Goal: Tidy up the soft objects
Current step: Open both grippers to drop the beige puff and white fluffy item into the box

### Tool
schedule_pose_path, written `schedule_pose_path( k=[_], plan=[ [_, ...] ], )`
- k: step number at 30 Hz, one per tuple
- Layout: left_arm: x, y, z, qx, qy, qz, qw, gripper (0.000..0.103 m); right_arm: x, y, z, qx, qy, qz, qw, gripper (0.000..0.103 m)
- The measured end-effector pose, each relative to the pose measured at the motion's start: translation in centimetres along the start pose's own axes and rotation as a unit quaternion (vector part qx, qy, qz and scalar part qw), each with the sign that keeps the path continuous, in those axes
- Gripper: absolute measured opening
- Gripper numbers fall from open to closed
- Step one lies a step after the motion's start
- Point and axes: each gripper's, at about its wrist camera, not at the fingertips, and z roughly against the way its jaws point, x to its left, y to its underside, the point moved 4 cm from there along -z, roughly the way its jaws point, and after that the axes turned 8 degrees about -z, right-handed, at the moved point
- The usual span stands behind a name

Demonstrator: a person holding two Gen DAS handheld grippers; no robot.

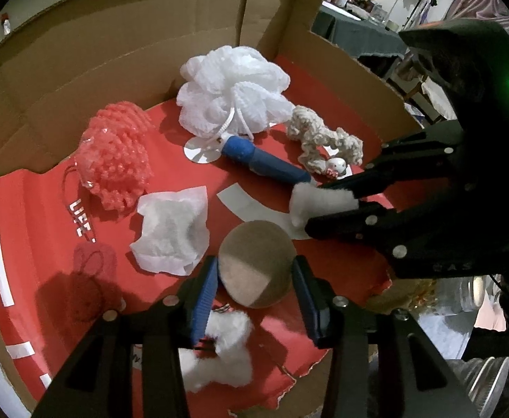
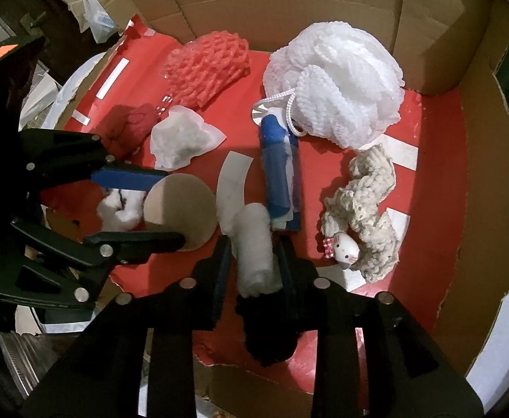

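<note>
A round tan sponge (image 1: 257,267) sits between the fingers of my left gripper (image 1: 256,294), which is shut on it; it also shows in the right wrist view (image 2: 181,209). My right gripper (image 2: 254,264) is shut on a white cotton roll (image 2: 254,244), seen from the left wrist view (image 1: 318,202) too. A cotton ball (image 1: 219,351) lies under the left gripper. In the red-floored cardboard box (image 1: 28,111) lie a white mesh loofah (image 1: 233,87), a pink net sponge (image 1: 118,153), a blue-wrapped roll (image 1: 264,162), a cream crocheted scrunchie (image 1: 324,139) and a white pad (image 1: 172,230).
A dark red net pouch (image 1: 87,282) lies at the left of the box floor. Cardboard walls rise at the back and sides. Outside the box stand a cluttered table (image 1: 359,35) and shiny metal lids (image 1: 480,376).
</note>
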Motion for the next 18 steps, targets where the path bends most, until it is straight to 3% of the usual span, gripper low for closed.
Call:
schedule_pose_path(
  k=[3,8,15,17,18],
  plan=[
    [-0.1,0.1,0.7,-0.009,-0.002,0.001,1.0000,0.055,-0.1,0.0,0.1,-0.002,0.001,-0.003,1.000,0.027],
    [-0.4,0.4,1.7,-0.022,-0.008,0.012,0.9997,0.057,-0.2,0.2,0.8,-0.009,0.005,-0.005,1.000,0.027],
    [0.0,1.5,4.2,-0.056,-0.023,0.046,0.9971,0.070,0.0,0.6,2.6,-0.028,0.019,-0.008,0.999,0.029],
    [0.3,1.7,4.8,-0.066,-0.029,0.058,0.9957,0.073,0.1,0.8,3.3,-0.039,0.024,-0.010,0.999,0.049],
    [0.5,2.0,5.3,-0.071,-0.036,0.064,0.9948,0.076,0.2,1.0,3.9,-0.052,0.025,-0.011,0.998,0.072]
  ],
)
